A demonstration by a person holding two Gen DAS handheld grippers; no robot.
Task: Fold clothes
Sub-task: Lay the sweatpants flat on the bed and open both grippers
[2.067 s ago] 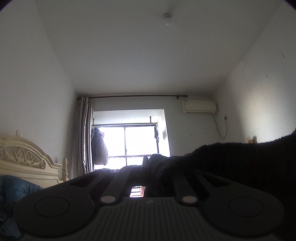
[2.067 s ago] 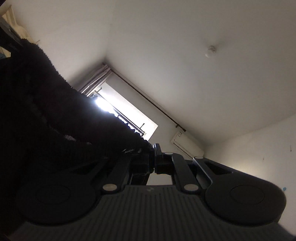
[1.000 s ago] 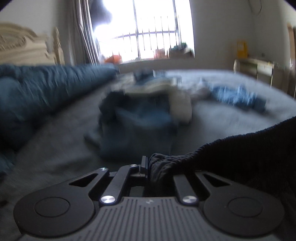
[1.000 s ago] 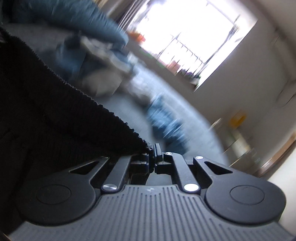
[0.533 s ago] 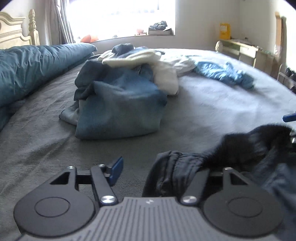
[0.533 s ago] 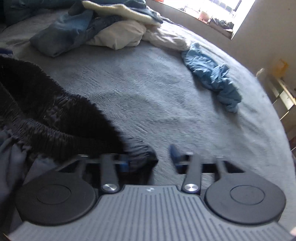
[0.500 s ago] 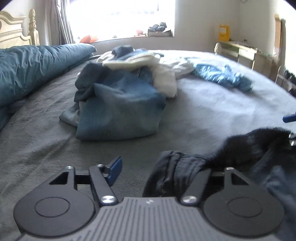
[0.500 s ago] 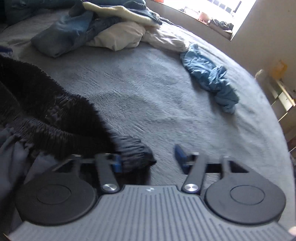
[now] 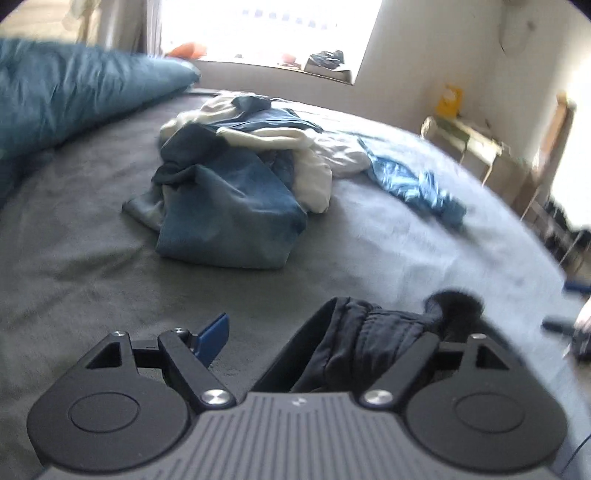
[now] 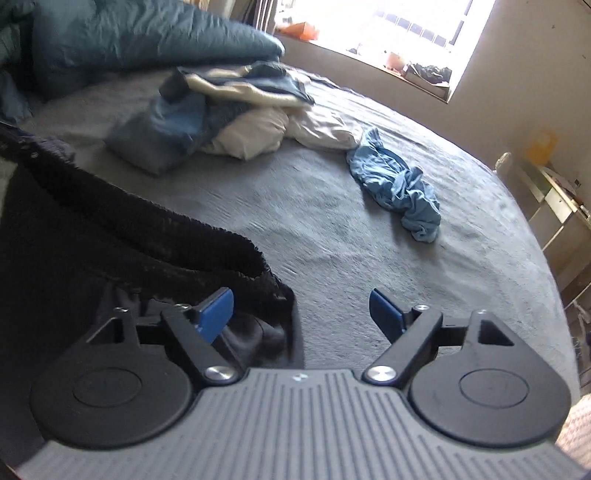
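A black fleecy garment with an elastic waistband (image 10: 110,240) lies crumpled on the grey bed cover (image 10: 332,221), at the near left of the right wrist view. My right gripper (image 10: 301,312) hovers over its corner. Its jaws are opening and both blue pads (image 10: 216,314) are free of the cloth. In the left wrist view the same garment (image 9: 369,332) bunches at the near right and hides the right finger. My left gripper (image 9: 325,339) is opening too. Its left pad (image 9: 212,338) is bare, and nothing is pinched.
A heap of blue and cream clothes (image 9: 229,192) sits mid-bed, with a light blue garment (image 10: 399,188) to its right. A teal duvet (image 9: 74,96) lines the left side. Beyond the bed's right edge stand a low shelf (image 9: 465,144) and a bright window (image 10: 399,26).
Both grippers went from shut on the black garment to open, and it dropped onto the bed. The views swung down from the ceiling to the bed, then rose a little.
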